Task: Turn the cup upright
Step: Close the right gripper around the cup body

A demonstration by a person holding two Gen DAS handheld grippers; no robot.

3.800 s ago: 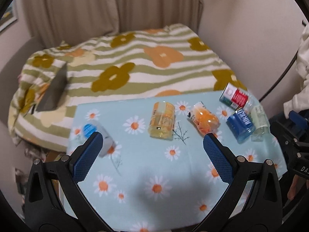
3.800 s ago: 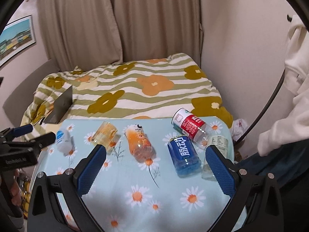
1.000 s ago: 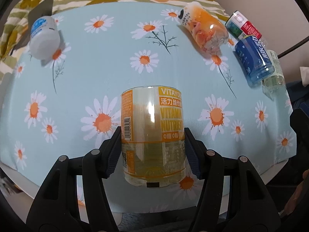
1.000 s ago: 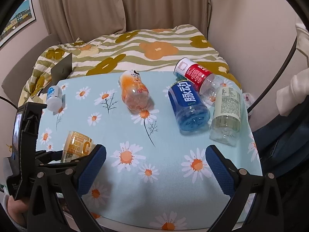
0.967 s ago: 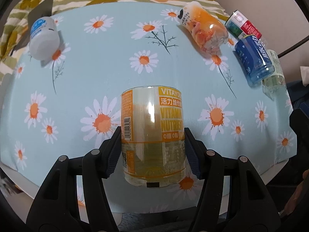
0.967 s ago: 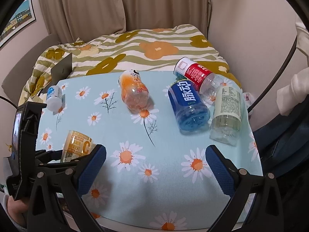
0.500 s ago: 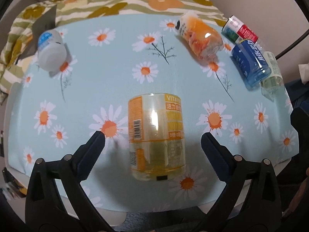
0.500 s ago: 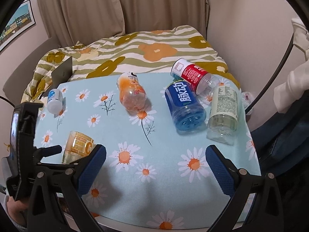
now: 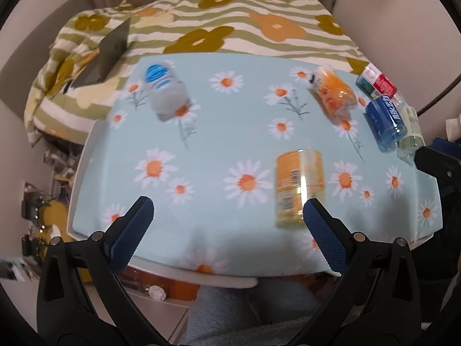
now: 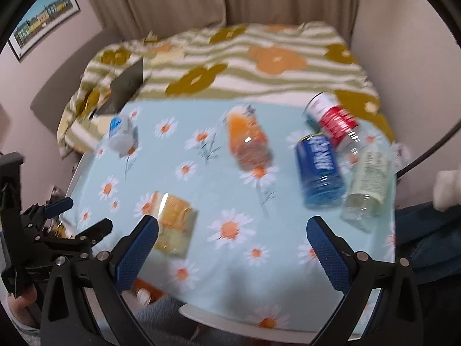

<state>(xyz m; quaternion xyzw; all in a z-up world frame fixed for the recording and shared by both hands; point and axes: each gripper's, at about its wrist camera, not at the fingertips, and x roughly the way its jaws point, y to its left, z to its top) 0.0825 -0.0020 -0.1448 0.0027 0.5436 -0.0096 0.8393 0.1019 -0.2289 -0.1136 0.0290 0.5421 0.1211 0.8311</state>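
stood yellow cup (image 9: 298,186) near front edge of daisy-cloth table (image 9: 201,144), untouched. left gripper (image 9: 227,230) spread wide, empty, before that edge. right gripper (image 10: 232,248) likewise spread, empty.

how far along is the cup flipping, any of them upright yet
Done, it seems: the yellow cup stands upright near the table's front edge, free of the open left gripper. In hand: nothing; the right gripper is open and empty too. Left: the white bottle, orange bottle, red bottle, blue bottle and clear bottle all lie on their sides on the daisy tablecloth.
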